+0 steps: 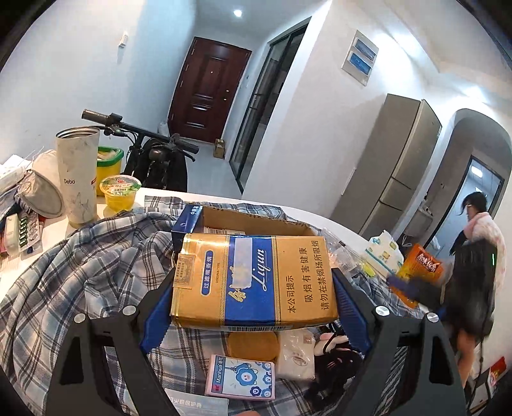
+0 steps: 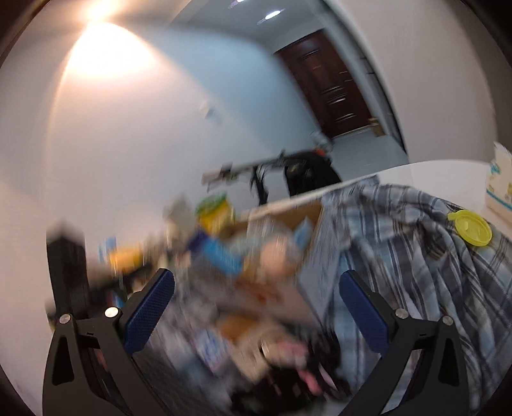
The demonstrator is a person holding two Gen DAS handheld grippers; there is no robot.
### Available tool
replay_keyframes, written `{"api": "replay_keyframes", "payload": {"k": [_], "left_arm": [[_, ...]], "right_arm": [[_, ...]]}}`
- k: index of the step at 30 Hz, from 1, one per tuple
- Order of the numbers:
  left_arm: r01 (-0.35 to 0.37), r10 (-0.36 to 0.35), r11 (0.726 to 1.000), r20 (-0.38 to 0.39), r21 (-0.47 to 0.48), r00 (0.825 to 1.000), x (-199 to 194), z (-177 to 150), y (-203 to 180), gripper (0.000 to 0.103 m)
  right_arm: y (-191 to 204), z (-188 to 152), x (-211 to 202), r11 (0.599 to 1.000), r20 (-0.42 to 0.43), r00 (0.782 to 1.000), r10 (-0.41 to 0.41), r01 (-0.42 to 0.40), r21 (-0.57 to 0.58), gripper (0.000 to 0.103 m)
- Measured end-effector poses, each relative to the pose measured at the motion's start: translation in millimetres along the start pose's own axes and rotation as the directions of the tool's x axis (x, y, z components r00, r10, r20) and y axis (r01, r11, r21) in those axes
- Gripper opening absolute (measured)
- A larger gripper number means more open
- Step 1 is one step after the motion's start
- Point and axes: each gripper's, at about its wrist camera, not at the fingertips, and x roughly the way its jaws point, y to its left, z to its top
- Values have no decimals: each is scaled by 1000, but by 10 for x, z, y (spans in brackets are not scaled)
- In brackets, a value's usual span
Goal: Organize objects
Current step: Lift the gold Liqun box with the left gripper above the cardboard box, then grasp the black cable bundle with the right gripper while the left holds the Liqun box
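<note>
Left gripper (image 1: 252, 300): clamps gold cigarette carton (image 1: 252, 281) over cardboard box (image 1: 256, 220) | Right gripper (image 2: 256, 307): fingers apart, holds nothing.

Pale walls enclose a hallway ahead of the tongs, ending at a dark wooden door (image 1: 208, 89). A tall fridge (image 1: 393, 166) stands to the right, and a ceiling spotlight (image 1: 237, 12) glows above.

My left gripper (image 1: 254, 307) clamps a gold-and-blue cardboard cigarette carton (image 1: 252, 281) above the blue plaid cloth shirt (image 1: 80, 272), open brown cardboard box (image 1: 252, 222) just behind
</note>
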Motion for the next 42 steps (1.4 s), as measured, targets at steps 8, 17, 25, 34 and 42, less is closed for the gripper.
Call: {"api": "replay_keyframes", "payload": {"k": [8, 17, 25, 34, 42], "left_arm": [[-10, 10, 1000, -16, -4, 1000, 36, -16, 8, 90], [-36, 37, 999, -32, 40, 999, 89, -59, -66, 90], [-36, 37, 999, -31, 31, 999, 92, -53, -63, 90], [-37, 37, 999, -26, 22, 999, 79, -43, -53, 90], [-33, 33, 999, -10, 5, 999, 43, -28, -21, 90]], "right_arm": [[146, -710, 253, 958, -272, 953, -137, 58, -279, 103], [315, -863, 448, 906, -321, 924, -210, 60, -419, 80], [286, -867, 545, 889, -324, 909, -263, 98, -447, 60], [331, -740, 282, 906, -211, 965, -155, 54, -421, 28], [296, -595, -3, 936, -93, 995, -31, -4, -353, 28]]}}
